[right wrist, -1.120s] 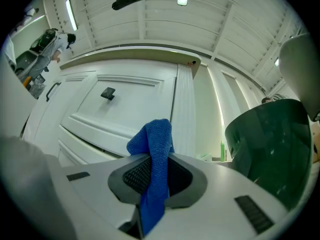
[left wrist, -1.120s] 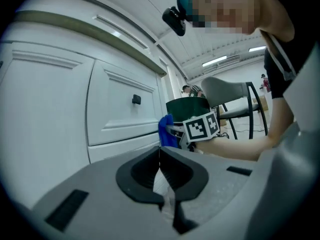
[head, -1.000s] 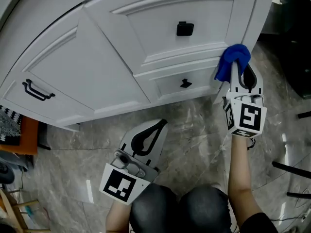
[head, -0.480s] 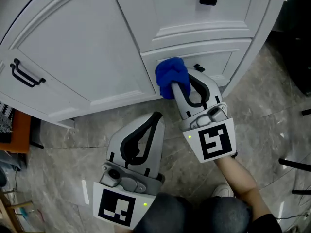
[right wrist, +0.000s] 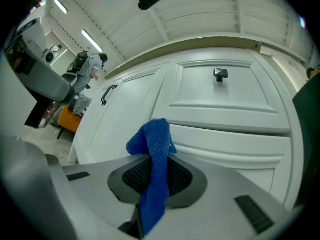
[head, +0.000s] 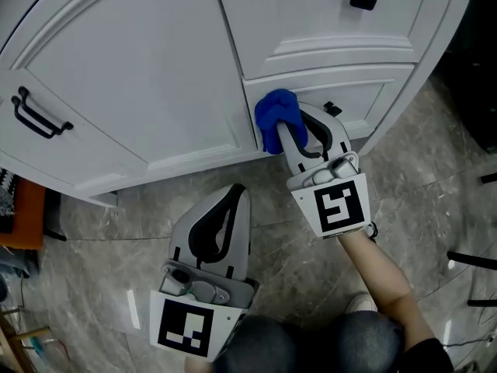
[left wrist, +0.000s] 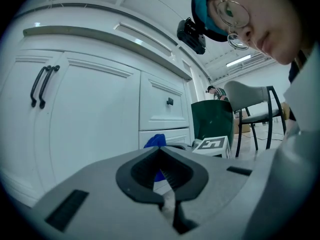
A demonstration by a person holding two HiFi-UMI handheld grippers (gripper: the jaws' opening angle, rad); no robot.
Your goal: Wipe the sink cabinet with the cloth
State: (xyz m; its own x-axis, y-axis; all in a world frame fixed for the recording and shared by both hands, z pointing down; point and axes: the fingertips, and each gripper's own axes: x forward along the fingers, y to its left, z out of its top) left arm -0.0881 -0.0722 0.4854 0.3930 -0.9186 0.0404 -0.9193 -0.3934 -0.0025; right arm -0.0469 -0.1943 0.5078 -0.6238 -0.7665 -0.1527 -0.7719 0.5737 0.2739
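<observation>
The white sink cabinet [head: 140, 84] fills most of the scene, its painted doors and drawers smooth between raised mouldings, standing on a grey marbled floor [head: 101, 231] with a chair [left wrist: 252, 96] further back in the room. At the left end of its bottom drawer [head: 349, 99] is the blue cloth [head: 273, 119], a soft, light terry rag that looks likelier to flop and bunch than to slip, so it is best pinched through a gathered fold. The right gripper [head: 286, 134] holds it that way, jaws clamped on the fold with the wad ahead of the tips, while the left gripper [head: 235, 194] hangs low over the floor, jaws together on nothing.
</observation>
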